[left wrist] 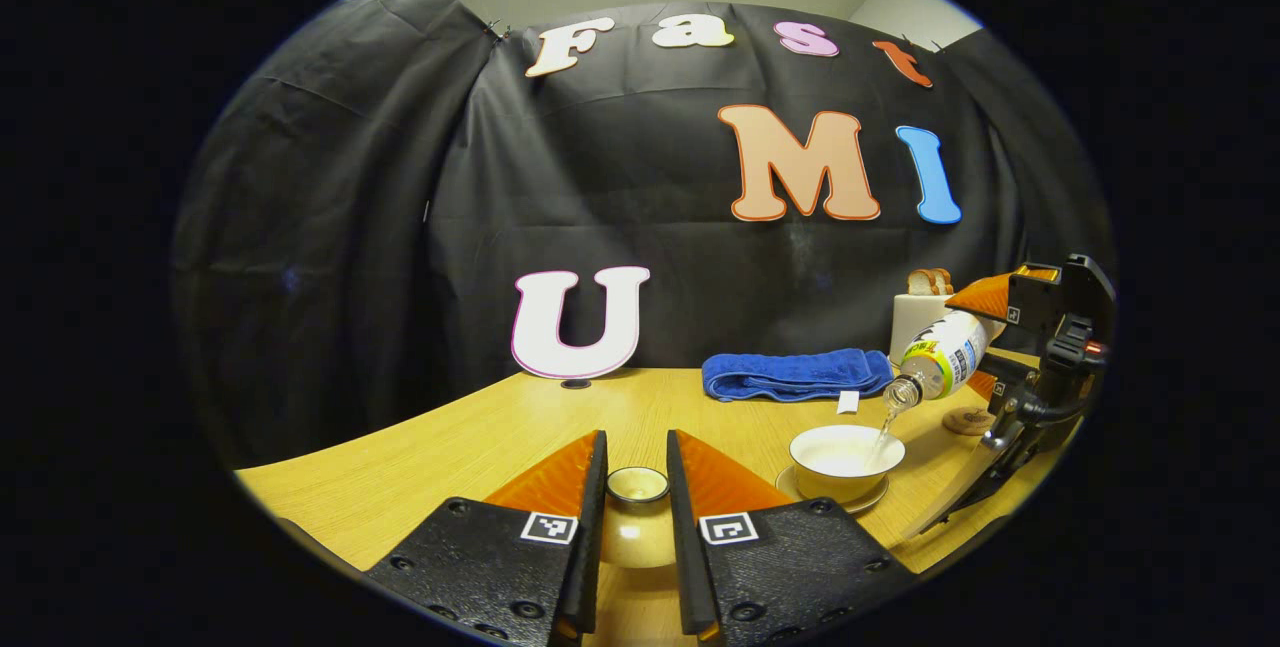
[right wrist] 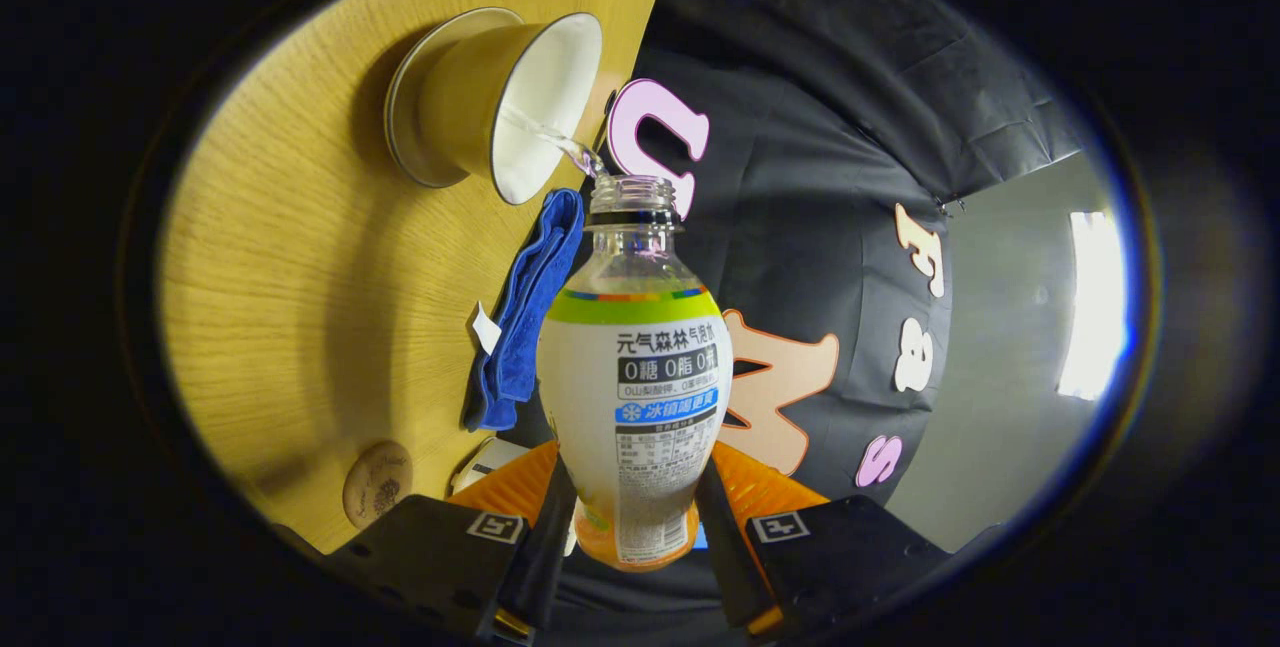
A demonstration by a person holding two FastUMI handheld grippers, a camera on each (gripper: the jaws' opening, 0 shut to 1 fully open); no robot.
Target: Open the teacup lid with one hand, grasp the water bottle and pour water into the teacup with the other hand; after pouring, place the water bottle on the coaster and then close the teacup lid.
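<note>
Wooden table (left wrist: 450,447) carries the teacup (left wrist: 845,457), uncovered, at right. Right gripper (right wrist: 632,527) grasps the tilted water bottle (right wrist: 633,407); water runs into the teacup. Left gripper (left wrist: 637,517) clamps the lid (left wrist: 637,517). Keep the mouth just above the rim; level before overflow.

Water bottle (right wrist: 633,397): printed label (not transcribed). Square coded markers (left wrist: 549,527) stand near, on left gripper (left wrist: 636,442) and right gripper (right wrist: 635,472).

Your left gripper (left wrist: 637,487) has black textured bodies with round screws; a square black-and-white marker sits at each finger base, at 7 and 5 o'clock; your right gripper (right wrist: 632,517) carries matching markers.
</note>
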